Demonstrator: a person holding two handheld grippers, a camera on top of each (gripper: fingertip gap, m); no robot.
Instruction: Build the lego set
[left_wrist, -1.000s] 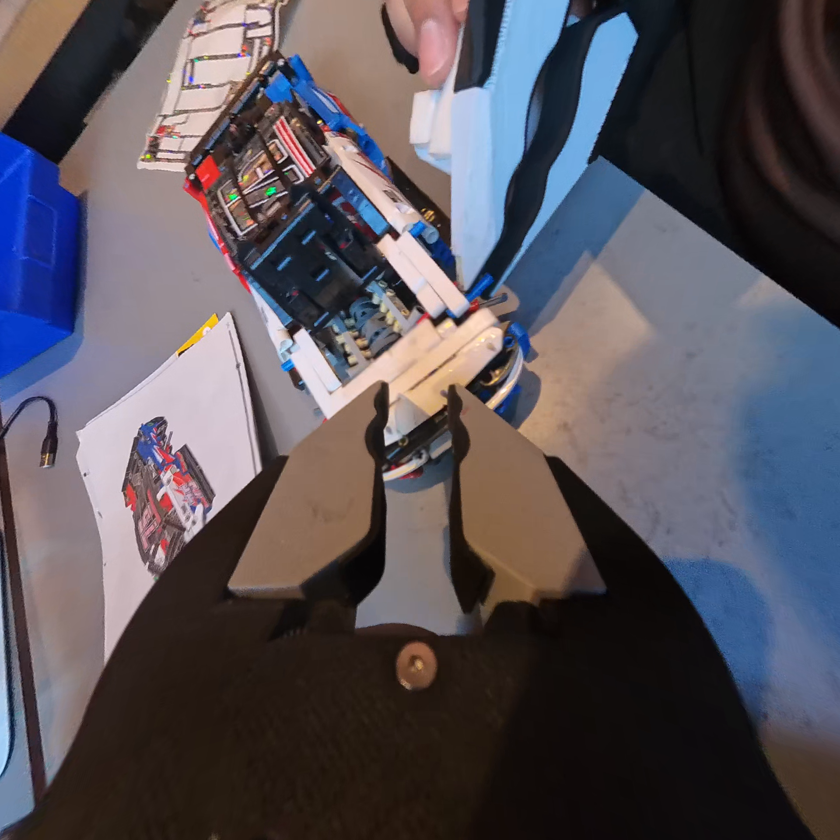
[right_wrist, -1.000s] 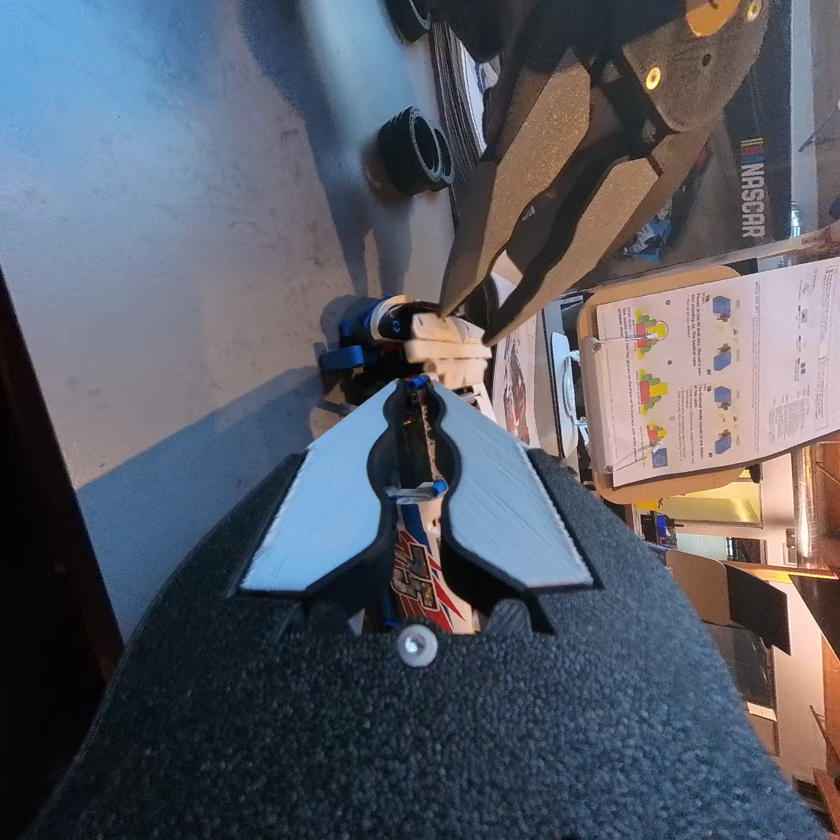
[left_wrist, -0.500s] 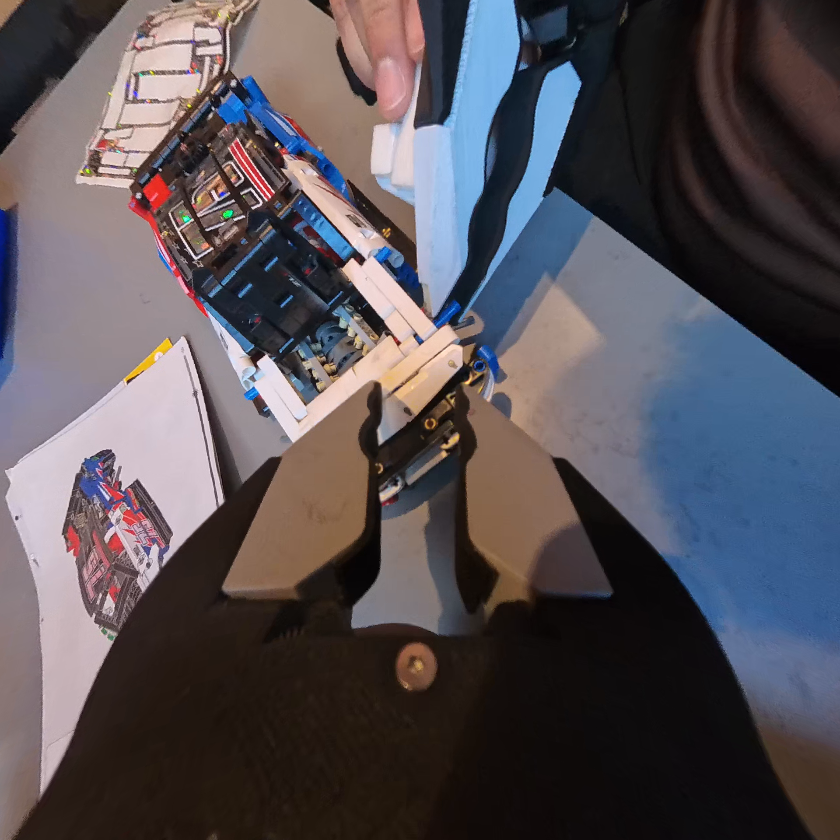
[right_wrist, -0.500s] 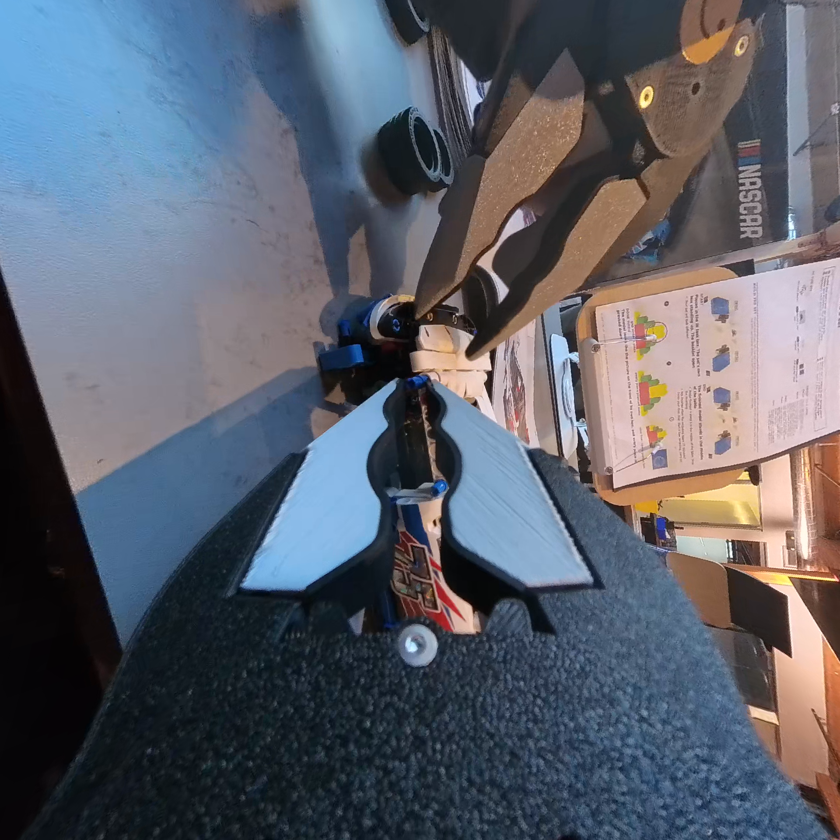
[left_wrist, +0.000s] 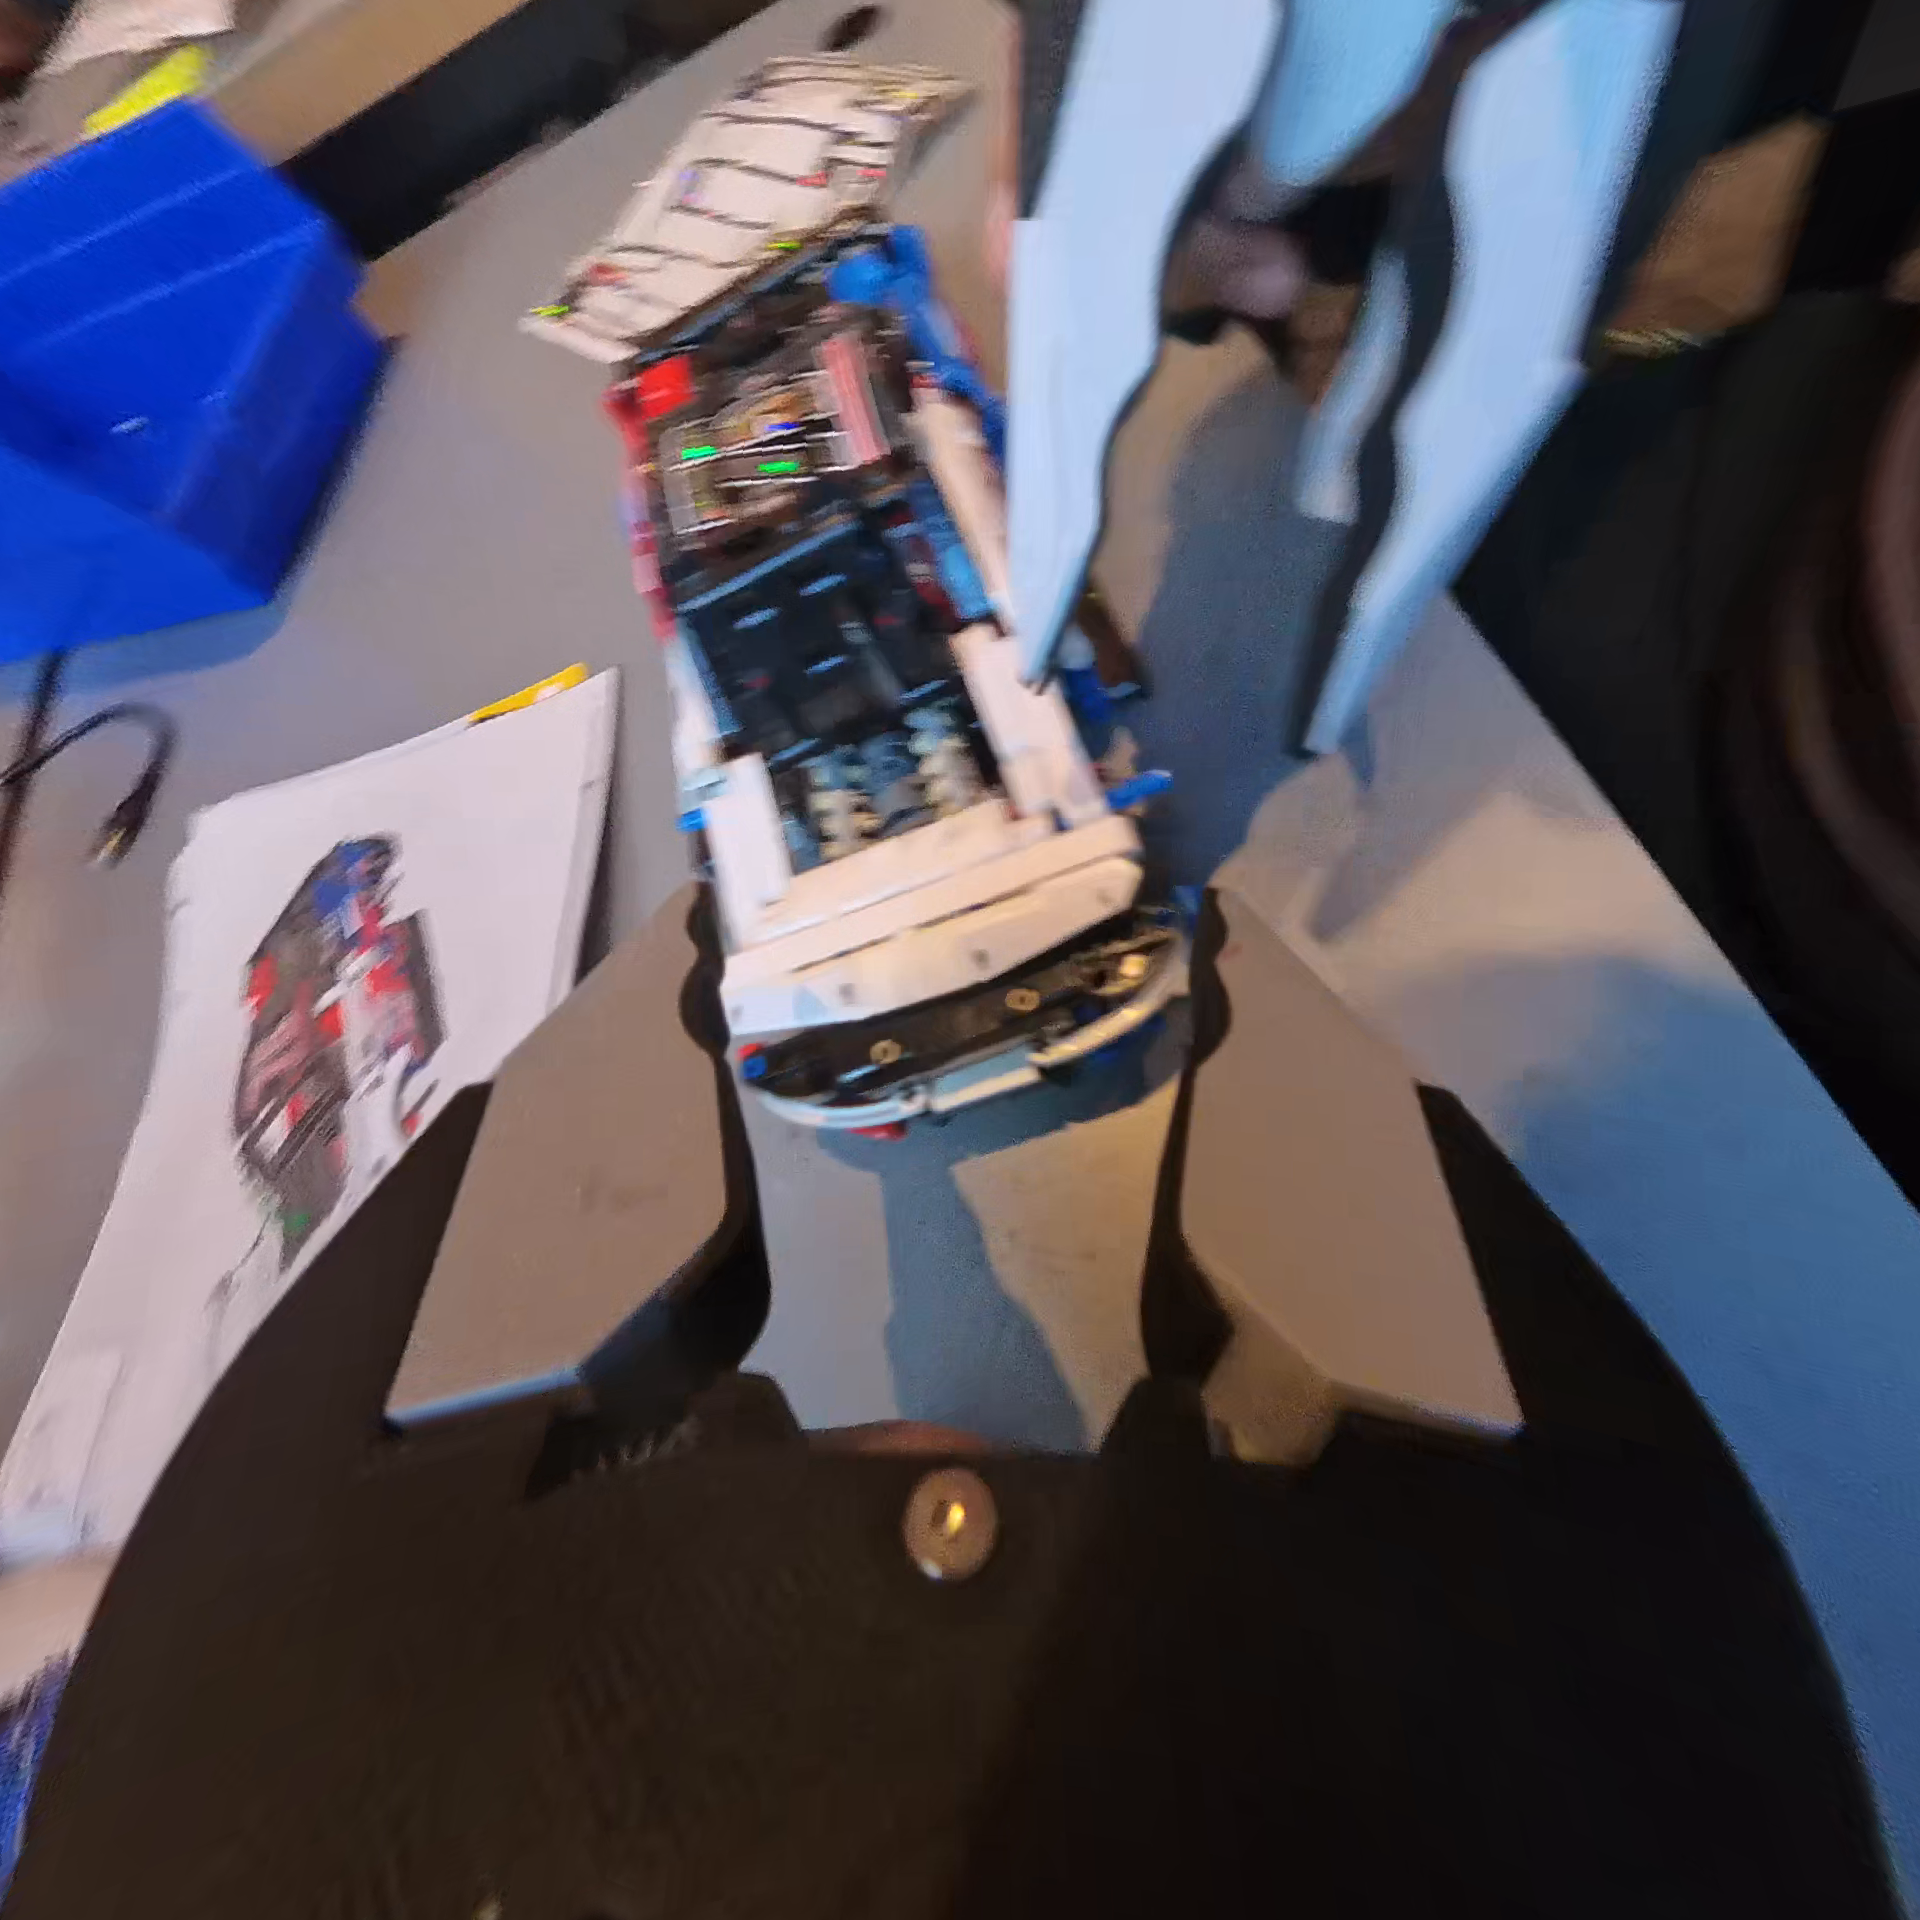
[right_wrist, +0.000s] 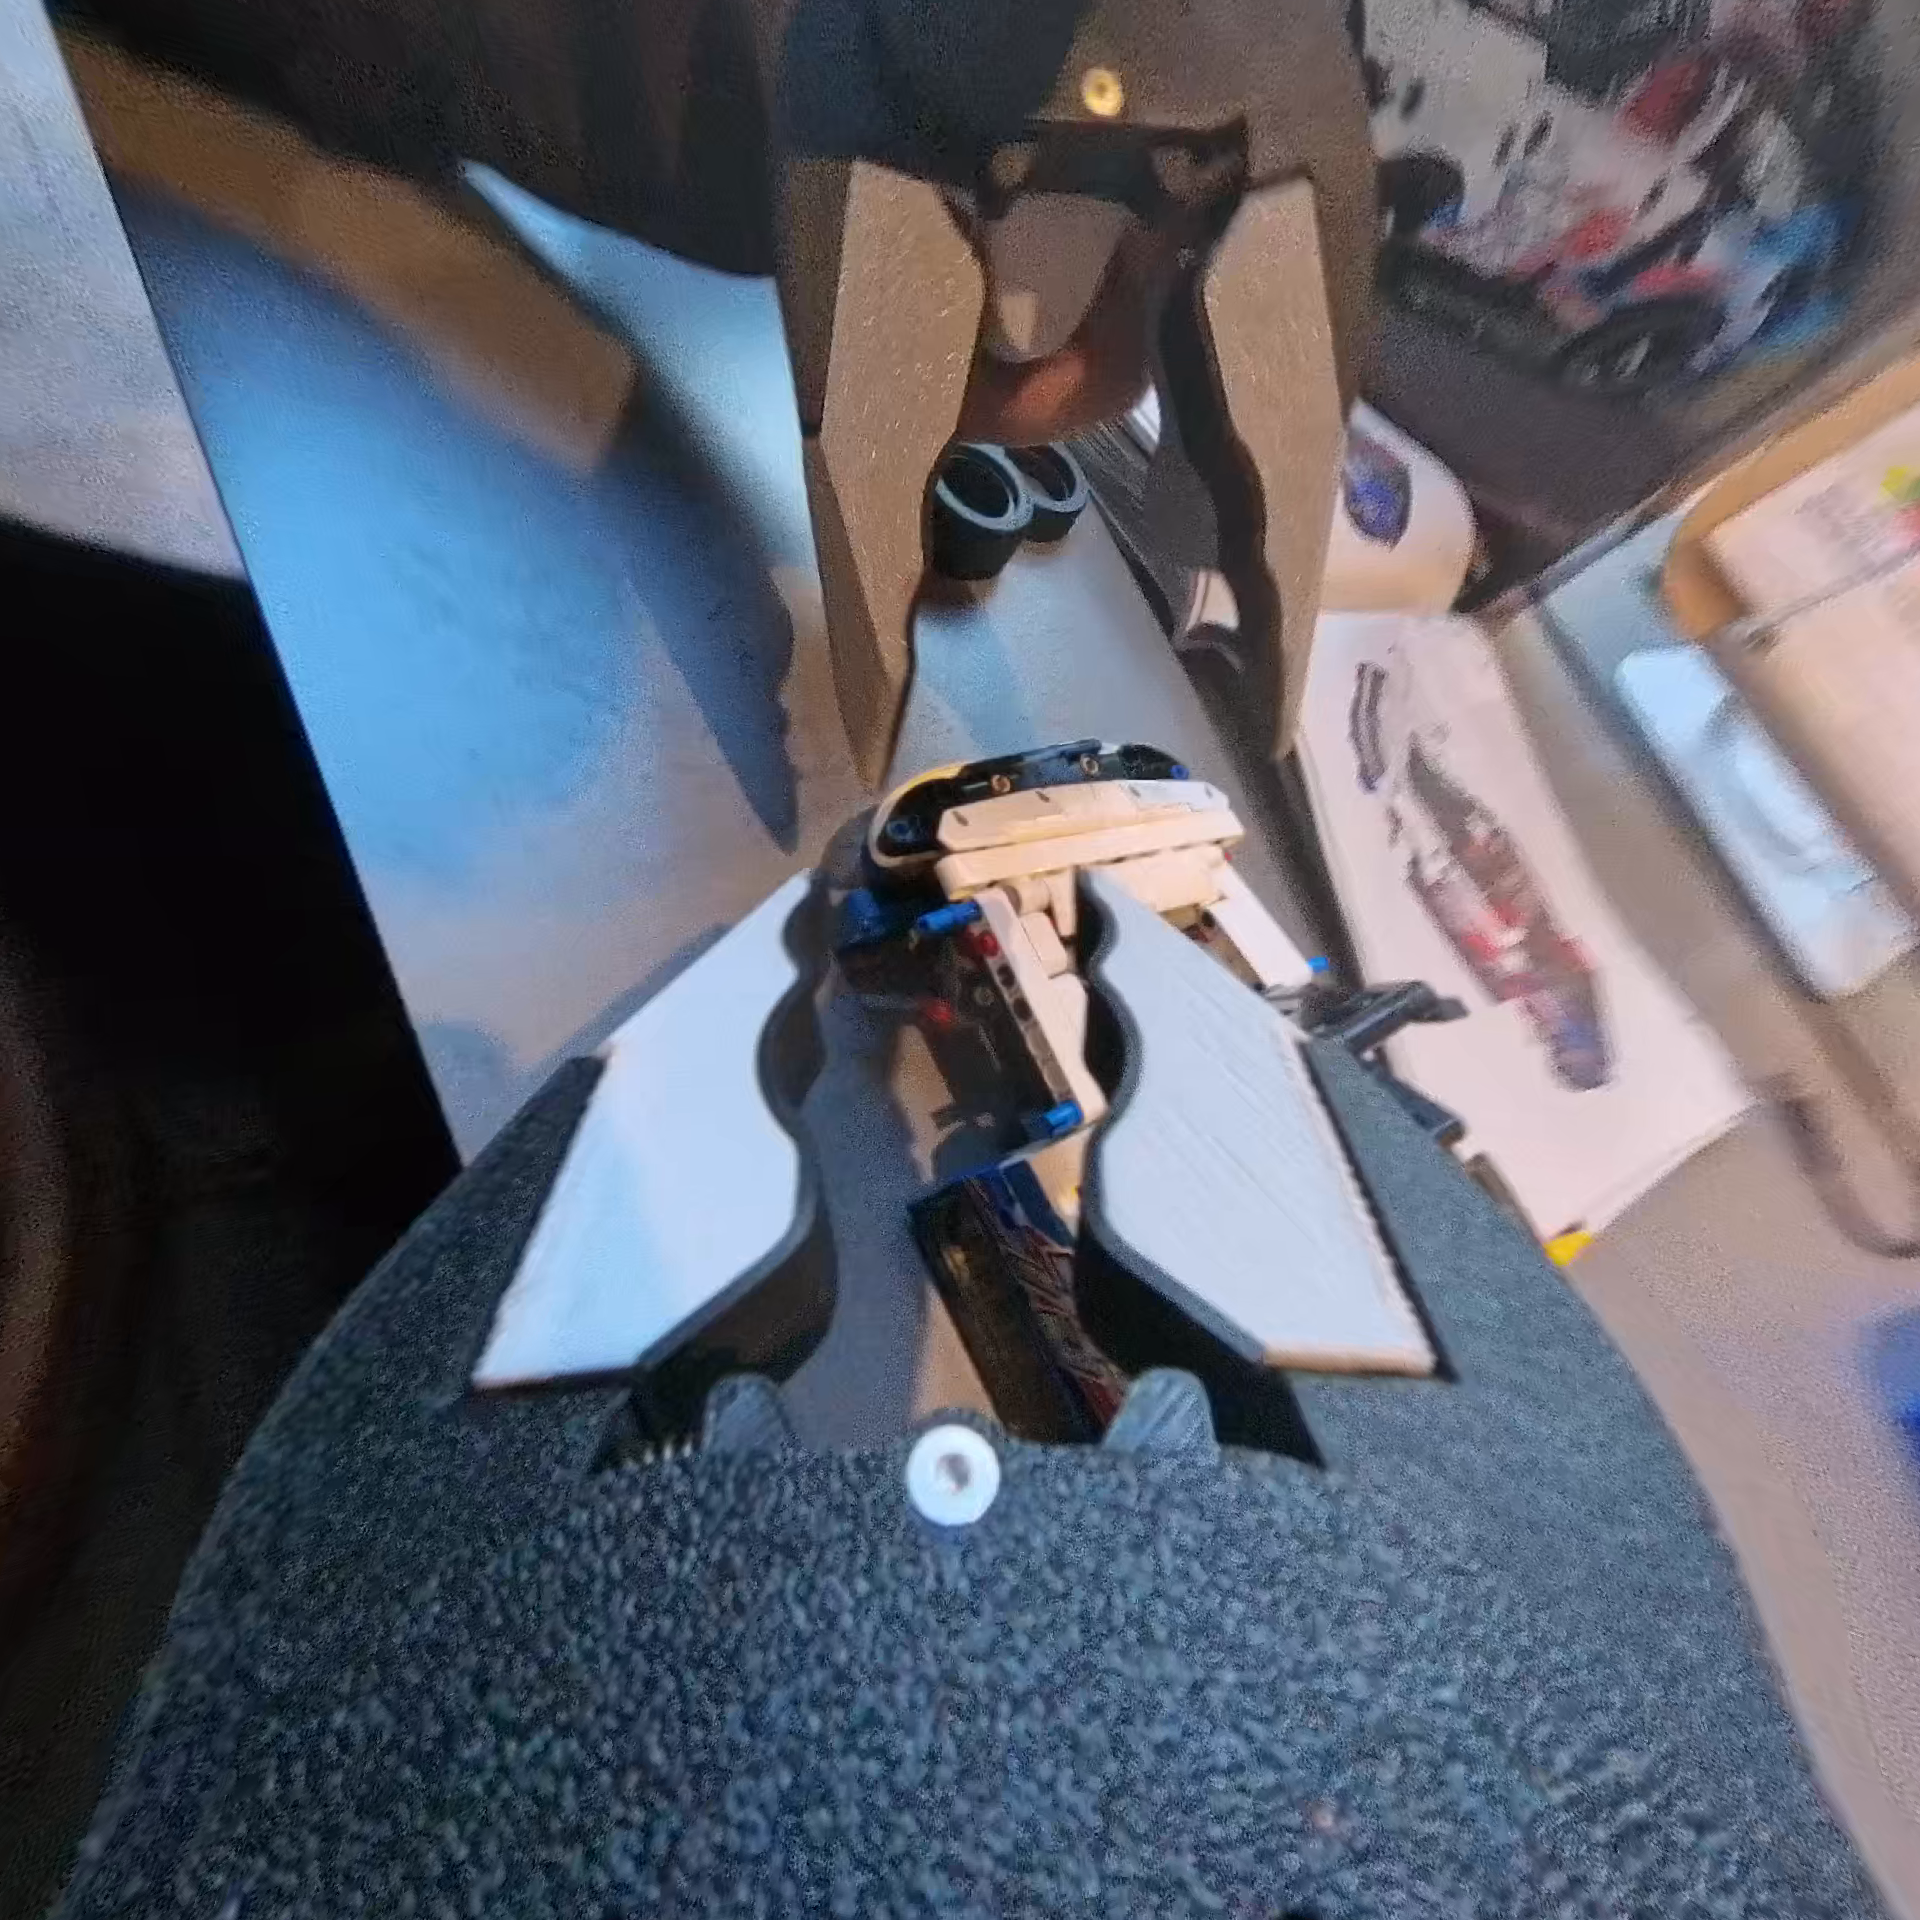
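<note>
The lego car (left_wrist: 831, 644), white, blue and black with an open top, lies on the grey table (left_wrist: 1507, 1091). My left gripper (left_wrist: 951, 914) is open wide, and its fingers stand on either side of the car's white and black nose (left_wrist: 935, 997). My right gripper (right_wrist: 951, 894) is open too. The car's white side beam (right_wrist: 1039, 997) lies between its fingers, close to the right one. Each gripper shows in the other's view with its fingers apart: the left gripper (right_wrist: 1075, 748), the right gripper (left_wrist: 1184, 707). The picture is blurred.
A blue bin (left_wrist: 156, 395) stands far left. A printed car sheet (left_wrist: 364, 987) and a cable (left_wrist: 104, 769) lie left of the car, a sticker sheet (left_wrist: 769, 177) behind it. Black tyres (right_wrist: 997, 509) sit beyond the nose. A set box (right_wrist: 1662, 208) and a clipboard (right_wrist: 1818, 582) stand right.
Both grippers have opened. The left let go of the car's nose and the right let go of its side. Both views swung as the hands moved.
</note>
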